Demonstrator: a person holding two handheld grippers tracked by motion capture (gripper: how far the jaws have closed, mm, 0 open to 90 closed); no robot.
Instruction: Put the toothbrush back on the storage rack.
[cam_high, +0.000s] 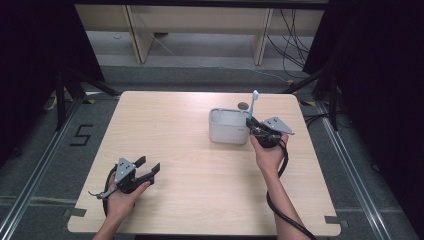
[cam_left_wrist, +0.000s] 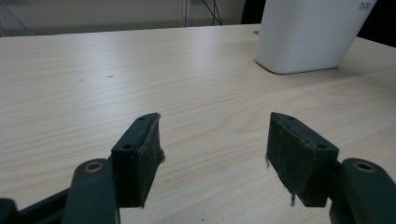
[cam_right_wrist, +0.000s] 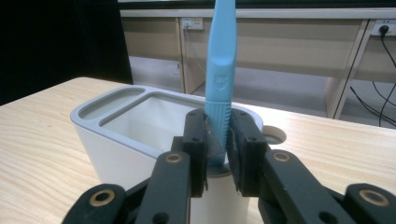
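A: Where does the high view sit?

B: Above the person's side of the worktop (cam_high: 200, 165), looking forward and down, far enough back to take in the whole top and the floor beyond.

A: And the left gripper view?

B: It rides low, just over the wood, and looks level across it towards the white holder (cam_left_wrist: 308, 35).

A: The right gripper view?

B: It is pressed close to that same holder (cam_right_wrist: 126, 135), facing the far wall. All three views share the holder (cam_high: 228, 126).

Light blue toothbrush (cam_right_wrist: 219, 79) upright, clamped between jaws, over white holder (cam_right_wrist: 140, 126), table's far right
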